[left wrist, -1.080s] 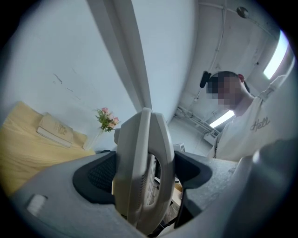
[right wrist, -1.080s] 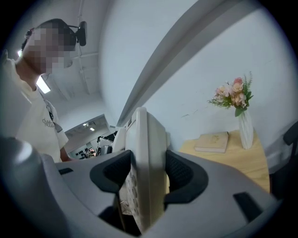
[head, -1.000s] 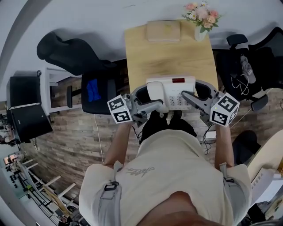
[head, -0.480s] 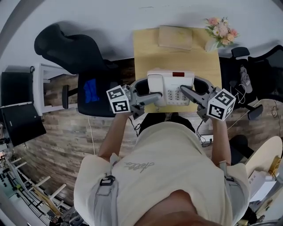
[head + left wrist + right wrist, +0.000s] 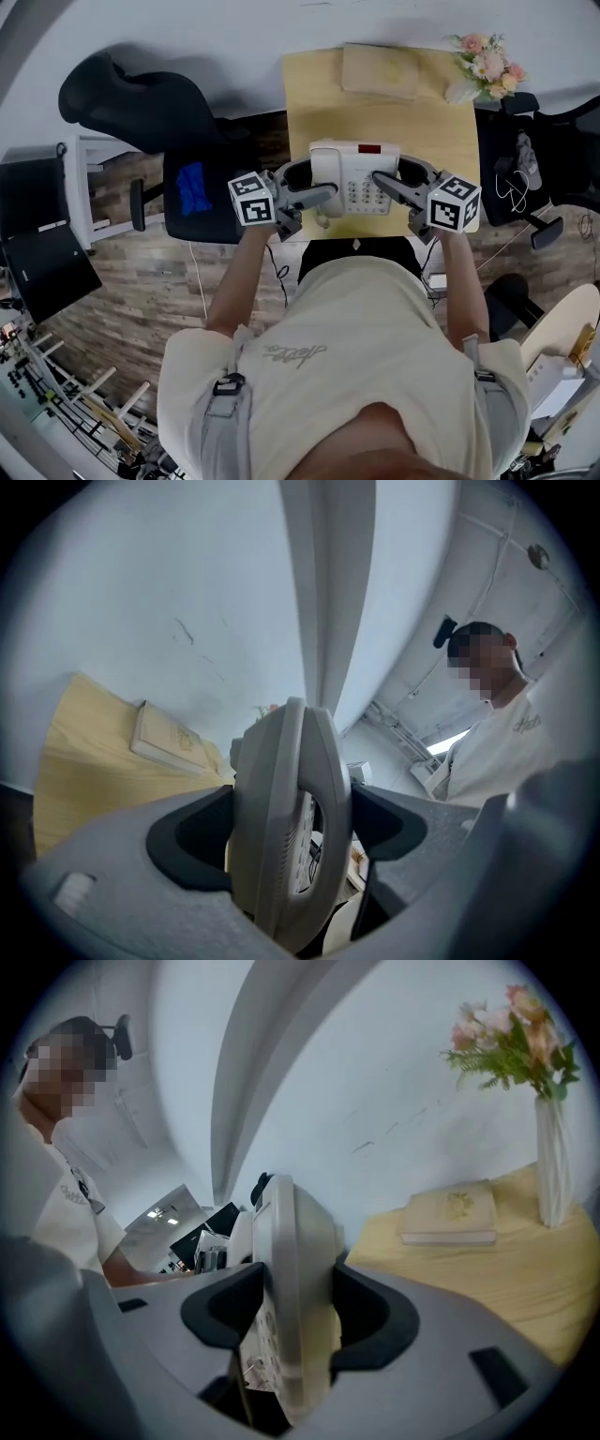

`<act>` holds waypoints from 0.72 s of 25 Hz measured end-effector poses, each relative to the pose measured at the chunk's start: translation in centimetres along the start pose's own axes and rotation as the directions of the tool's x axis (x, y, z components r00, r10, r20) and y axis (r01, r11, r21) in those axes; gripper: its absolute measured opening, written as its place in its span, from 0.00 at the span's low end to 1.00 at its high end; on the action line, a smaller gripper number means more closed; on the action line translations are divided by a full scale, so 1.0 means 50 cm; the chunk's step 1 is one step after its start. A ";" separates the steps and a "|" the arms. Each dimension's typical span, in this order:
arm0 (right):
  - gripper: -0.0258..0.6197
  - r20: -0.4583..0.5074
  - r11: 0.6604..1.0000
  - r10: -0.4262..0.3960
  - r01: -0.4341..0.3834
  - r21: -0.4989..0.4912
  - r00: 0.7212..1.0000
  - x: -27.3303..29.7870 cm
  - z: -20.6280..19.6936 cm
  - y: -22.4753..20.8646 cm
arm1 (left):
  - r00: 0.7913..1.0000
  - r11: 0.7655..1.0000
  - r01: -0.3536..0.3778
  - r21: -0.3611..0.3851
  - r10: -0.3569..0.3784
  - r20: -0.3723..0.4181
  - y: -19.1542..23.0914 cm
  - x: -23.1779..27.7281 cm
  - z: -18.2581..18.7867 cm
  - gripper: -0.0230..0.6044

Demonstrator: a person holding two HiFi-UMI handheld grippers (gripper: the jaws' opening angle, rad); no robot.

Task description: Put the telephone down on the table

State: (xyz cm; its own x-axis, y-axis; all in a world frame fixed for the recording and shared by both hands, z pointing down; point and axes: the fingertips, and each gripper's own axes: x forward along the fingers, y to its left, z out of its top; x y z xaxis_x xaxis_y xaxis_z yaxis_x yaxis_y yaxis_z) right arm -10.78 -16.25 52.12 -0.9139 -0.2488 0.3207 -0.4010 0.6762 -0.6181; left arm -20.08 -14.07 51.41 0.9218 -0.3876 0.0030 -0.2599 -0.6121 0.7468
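A white desk telephone [image 5: 354,176] with a handset, keypad and small red display hangs over the near part of the wooden table [image 5: 319,103]. My left gripper [image 5: 314,194] is shut on its left side, where the handset [image 5: 289,827] fills the jaws. My right gripper [image 5: 386,184] is shut on its right edge [image 5: 286,1316]. The phone is held between both, level in the head view. Whether its base touches the tabletop is hidden.
A beige book [image 5: 380,70] lies at the table's far edge, also seen in the right gripper view [image 5: 450,1213]. A white vase of pink flowers [image 5: 483,66] stands at the far right corner. Black office chairs [image 5: 141,103] flank the table. Cables [image 5: 516,187] lie on the right.
The phone and both grippers have moved forward from the table's near edge to over the tabletop. Both grippers have kept their hold.
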 end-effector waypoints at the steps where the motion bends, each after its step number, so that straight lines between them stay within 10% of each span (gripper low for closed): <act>1: 0.37 -0.009 1.000 -0.004 0.004 0.019 1.000 -0.001 -0.011 -0.023 | 1.000 1.000 0.001 -0.015 -0.001 -0.003 0.019 0.013 -0.011 0.64; 18: 0.37 -0.067 0.976 0.027 -0.012 0.217 0.997 -0.058 -0.140 -0.344 | 0.995 0.975 -0.087 -0.204 0.075 -0.064 0.234 0.234 -0.153 0.64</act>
State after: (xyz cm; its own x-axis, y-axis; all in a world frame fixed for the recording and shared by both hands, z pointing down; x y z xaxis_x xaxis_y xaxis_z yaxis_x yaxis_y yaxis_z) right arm -0.79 -22.31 66.83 -0.9180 -0.1839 0.3512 -0.3945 0.5128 -0.7625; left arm -10.15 -20.48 65.27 0.9161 -0.3878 0.1019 -0.2751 -0.4228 0.8635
